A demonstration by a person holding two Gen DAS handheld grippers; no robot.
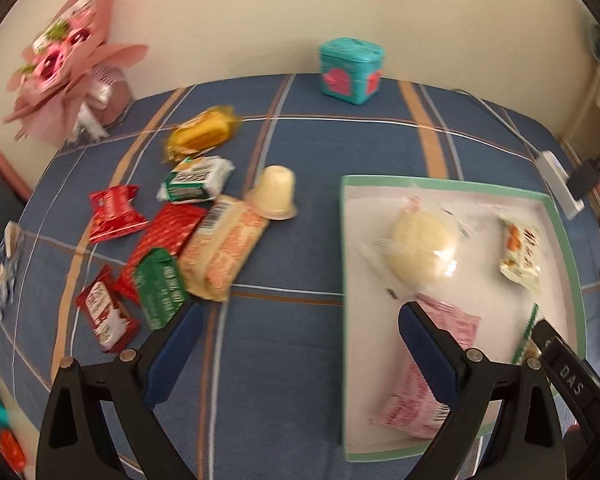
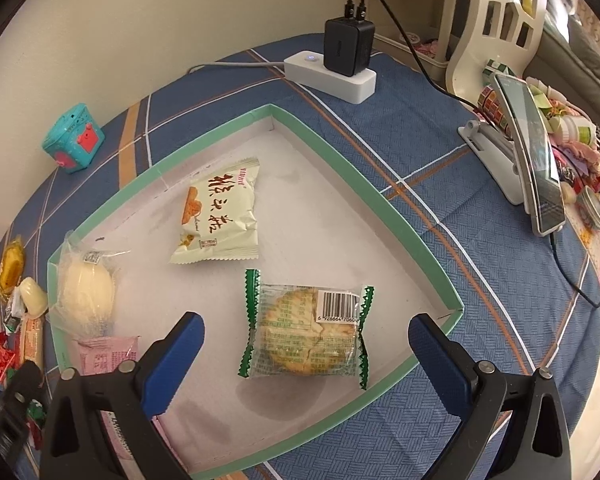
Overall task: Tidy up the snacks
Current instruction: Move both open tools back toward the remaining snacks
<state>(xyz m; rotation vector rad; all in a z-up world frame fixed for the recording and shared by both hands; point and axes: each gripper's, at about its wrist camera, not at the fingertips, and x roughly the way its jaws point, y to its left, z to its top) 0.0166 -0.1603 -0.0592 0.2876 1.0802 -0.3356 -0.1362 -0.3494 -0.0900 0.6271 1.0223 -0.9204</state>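
Left wrist view: the left gripper hangs with jaws wide and empty above the worktop, between the loose snack pile and the green-rimmed tray. The glossy, crinkly wrappers overlap, so a grab may well catch two or slip off the film.

Right wrist view: the right gripper stands open, holding nothing, over the clear-wrapped round cracker lying flat in the tray, which looks brittle if pinched.

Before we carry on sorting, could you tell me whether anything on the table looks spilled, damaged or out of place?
Nothing looks spilled or torn. Two oddities: the small cream cup stands upside down among the loose snacks, and the tray floor has a darker stain just below the green-edged cracker pack.
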